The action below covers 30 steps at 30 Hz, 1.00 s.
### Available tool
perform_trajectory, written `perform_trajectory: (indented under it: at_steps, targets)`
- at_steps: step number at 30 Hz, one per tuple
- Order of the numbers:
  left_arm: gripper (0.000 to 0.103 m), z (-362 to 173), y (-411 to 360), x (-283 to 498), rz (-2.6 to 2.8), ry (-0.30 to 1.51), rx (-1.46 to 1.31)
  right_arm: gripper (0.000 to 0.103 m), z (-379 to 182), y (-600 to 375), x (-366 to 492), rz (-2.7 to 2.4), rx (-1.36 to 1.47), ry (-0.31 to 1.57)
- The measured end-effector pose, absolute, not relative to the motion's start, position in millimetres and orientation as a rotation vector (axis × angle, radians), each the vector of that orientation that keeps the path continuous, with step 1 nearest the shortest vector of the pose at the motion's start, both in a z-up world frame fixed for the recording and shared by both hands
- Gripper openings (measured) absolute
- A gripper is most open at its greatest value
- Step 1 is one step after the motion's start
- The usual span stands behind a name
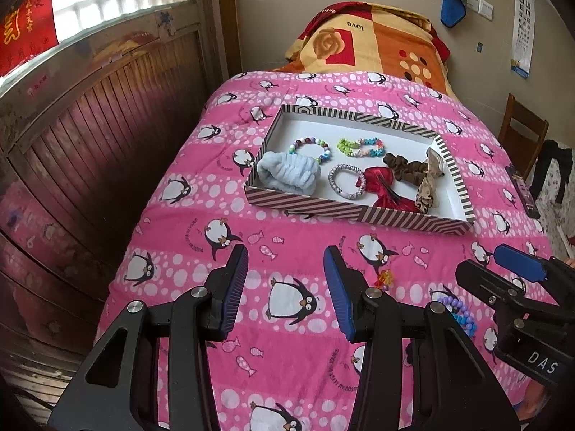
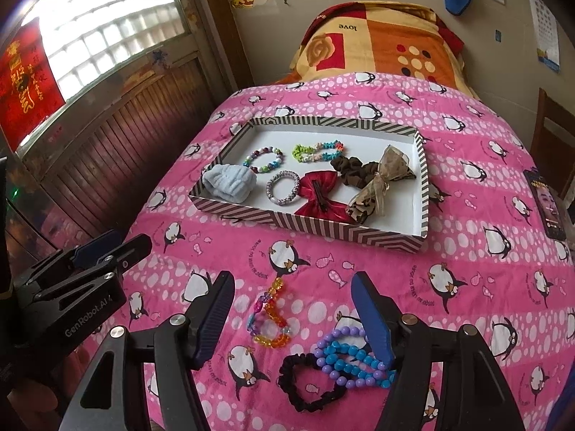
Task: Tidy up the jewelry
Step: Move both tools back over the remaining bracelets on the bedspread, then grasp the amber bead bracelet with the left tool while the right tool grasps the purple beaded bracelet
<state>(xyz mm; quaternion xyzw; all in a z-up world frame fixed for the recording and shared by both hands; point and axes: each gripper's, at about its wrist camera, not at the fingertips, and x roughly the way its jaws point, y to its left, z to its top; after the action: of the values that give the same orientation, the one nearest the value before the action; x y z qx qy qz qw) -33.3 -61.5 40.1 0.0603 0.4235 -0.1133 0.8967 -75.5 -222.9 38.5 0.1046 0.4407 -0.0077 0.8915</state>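
Observation:
A striped tray [image 1: 309,208] [image 2: 323,230] on the pink penguin quilt holds bead bracelets, a blue headband [image 1: 287,172], a red bow [image 2: 318,194] and brown scrunchies. On the quilt in front of it lie a multicoloured crystal bracelet [image 2: 269,318], a purple and blue bead bracelet [image 2: 350,359] and a black scrunchie [image 2: 305,384]. My right gripper [image 2: 293,309] is open and empty, hovering over these loose pieces. My left gripper [image 1: 285,283] is open and empty, above bare quilt to their left.
A wooden panelled wall [image 1: 90,143] runs along the bed's left side. A folded orange blanket [image 1: 377,43] lies at the far end. A phone [image 2: 548,204] rests near the quilt's right edge. A wooden chair [image 1: 521,133] stands at the right.

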Motion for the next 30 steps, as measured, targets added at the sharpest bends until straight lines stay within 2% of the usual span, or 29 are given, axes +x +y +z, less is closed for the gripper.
perform_trajectory:
  at_steps: [13,15,21,22,24,26,30]
  targets:
    - [0.044,26.8,-58.8,-30.1,-0.316,0.959,0.044,0.065,37.8,-251.7,-89.0,-0.057,0.177,0.907]
    - [0.057,18.2,-59.3,-27.3,-0.352,1.009,0.022,0.065,33.7,-262.3,-93.3,-0.078,0.176,0.92]
    - [0.058,-6.6,-69.3,-26.0,-0.408,1.106,-0.007,0.065,4.8,-290.3,-105.8,-0.106,0.212,1.0]
    - [0.058,-8.8,-70.7,-25.7,-0.412,1.114,-0.002,0.064,-1.1,-292.1,-107.0,-0.106,0.213,1.017]
    - [0.058,-14.4,-74.7,-25.5,-0.429,1.129,0.007,0.049,-13.7,-294.5,-108.9,-0.108,0.205,1.047]
    - [0.058,-19.0,-79.5,-25.4,-0.445,1.143,0.019,0.043,-29.4,-294.5,-107.3,-0.107,0.187,1.084]
    - [0.058,-28.4,-89.1,-25.2,-0.489,1.179,0.052,0.041,-48.0,-288.3,-100.7,-0.075,0.149,1.126]
